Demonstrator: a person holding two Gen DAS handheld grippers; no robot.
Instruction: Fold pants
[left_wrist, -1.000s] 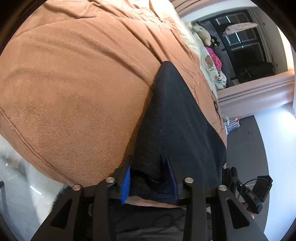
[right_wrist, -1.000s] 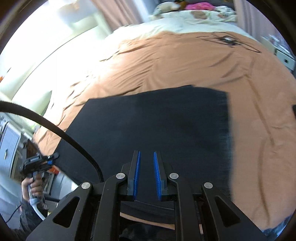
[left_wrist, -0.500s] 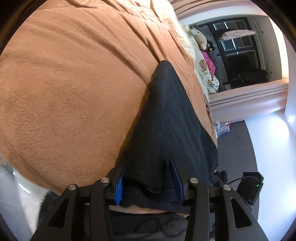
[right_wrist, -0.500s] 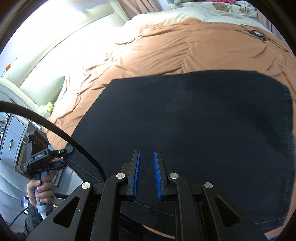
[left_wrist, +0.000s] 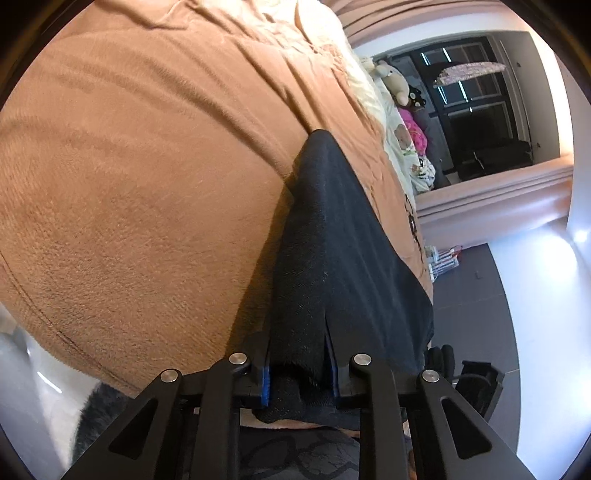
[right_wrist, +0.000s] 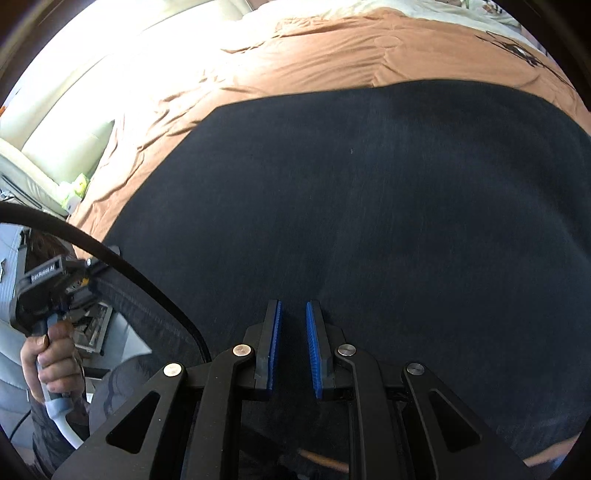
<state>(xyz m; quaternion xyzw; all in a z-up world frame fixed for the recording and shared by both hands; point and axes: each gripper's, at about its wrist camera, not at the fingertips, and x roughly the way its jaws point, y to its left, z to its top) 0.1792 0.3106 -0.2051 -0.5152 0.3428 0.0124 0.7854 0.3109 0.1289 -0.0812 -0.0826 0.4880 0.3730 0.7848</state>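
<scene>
Dark navy pants lie spread flat on a brown blanket over a bed. In the left wrist view the pants run away from me as a narrow raised strip. My left gripper has a bunched edge of them between its blue pads, and its jaws are closing on the cloth. My right gripper hovers low over the near middle of the pants, its jaws a narrow gap apart with nothing between them. A hand holds the left gripper at the pants' left corner.
Brown blanket fills the left of the left wrist view, its edge dropping to a pale floor. Stuffed toys and pillows sit at the bed's far end. A black cable crosses the lower left of the right wrist view. A cream headboard stands on the left.
The right gripper has sunk closer to the pants, which now fill most of its view. The left jaws widened slightly, then narrowed onto the pants' edge.
</scene>
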